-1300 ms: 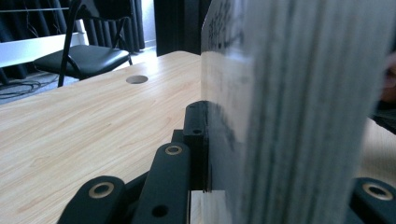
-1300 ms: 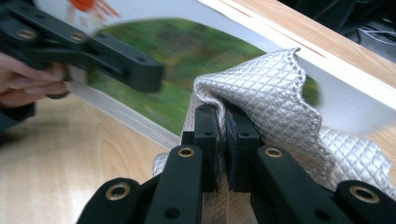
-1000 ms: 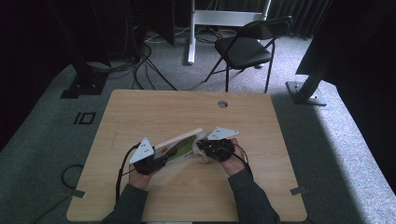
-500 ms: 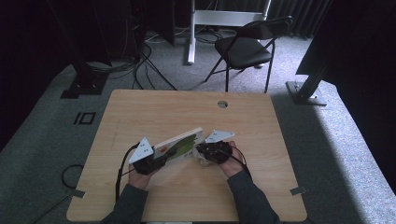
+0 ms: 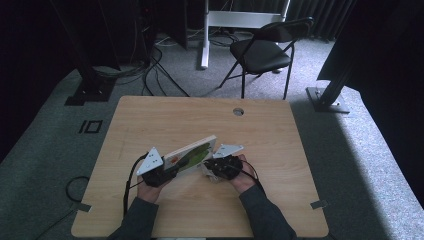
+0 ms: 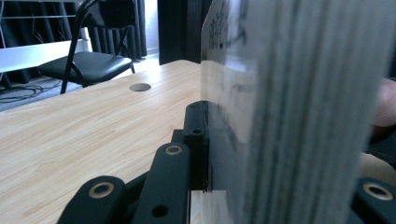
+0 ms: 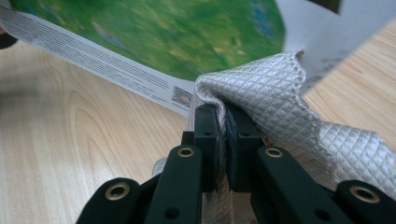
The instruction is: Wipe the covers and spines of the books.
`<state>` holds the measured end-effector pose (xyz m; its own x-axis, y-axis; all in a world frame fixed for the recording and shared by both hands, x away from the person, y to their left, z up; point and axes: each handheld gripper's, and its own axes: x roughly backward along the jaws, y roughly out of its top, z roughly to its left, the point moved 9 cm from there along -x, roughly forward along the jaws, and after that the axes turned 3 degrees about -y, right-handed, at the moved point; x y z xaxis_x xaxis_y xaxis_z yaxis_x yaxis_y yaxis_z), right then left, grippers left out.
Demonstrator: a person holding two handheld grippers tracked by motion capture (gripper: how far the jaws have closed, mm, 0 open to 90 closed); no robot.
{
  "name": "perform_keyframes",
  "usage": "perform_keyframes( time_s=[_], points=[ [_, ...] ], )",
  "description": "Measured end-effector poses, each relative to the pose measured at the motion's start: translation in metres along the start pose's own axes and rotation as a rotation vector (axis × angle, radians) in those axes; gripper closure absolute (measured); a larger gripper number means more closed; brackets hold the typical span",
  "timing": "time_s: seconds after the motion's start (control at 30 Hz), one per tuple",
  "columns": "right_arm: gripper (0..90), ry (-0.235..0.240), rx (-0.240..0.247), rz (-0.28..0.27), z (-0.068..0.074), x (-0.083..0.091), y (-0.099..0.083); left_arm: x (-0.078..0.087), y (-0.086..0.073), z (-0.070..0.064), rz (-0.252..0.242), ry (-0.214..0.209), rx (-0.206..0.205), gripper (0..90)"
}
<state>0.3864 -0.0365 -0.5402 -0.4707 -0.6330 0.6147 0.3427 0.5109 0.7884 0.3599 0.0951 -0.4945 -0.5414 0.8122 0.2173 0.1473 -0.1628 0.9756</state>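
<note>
The book (image 5: 191, 155) stands tilted on its edge near the middle of the wooden table (image 5: 150, 120), held between the two hands; its green cover faces up toward the high camera. It looks like a thick, stiff block of pages with a glossy cover, fairly weighty and apt to slip, so the firm grip belongs on the whole thickness near a lower corner, not on loose pages. The left gripper (image 5: 161, 172) has its jaws closed around the book's lower end; in the left gripper view the page block (image 6: 299, 107) sits between the black jaws, though the blur hides exactly how deep it goes. The right gripper (image 7: 223, 140) has its jaws pressed together on a fold of silvery quilted cloth (image 7: 280, 112), soft, light and limp, which it holds against the book's cover (image 7: 154, 32), probably to wipe it. The tabletop around them is bare apart from a cable hole (image 5: 238, 111); a folding chair (image 5: 262, 50) stands well beyond the far edge, out of the way.
</note>
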Motion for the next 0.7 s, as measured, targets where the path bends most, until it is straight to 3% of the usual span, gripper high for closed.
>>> perform_keyframes(
  time_s=[0.7],
  points=[
    [84.7,0.099,0.123,-0.058,0.062,-0.005,0.029,-0.002,-0.002,-0.001,0.009,0.003,0.005,78.1]
  ],
)
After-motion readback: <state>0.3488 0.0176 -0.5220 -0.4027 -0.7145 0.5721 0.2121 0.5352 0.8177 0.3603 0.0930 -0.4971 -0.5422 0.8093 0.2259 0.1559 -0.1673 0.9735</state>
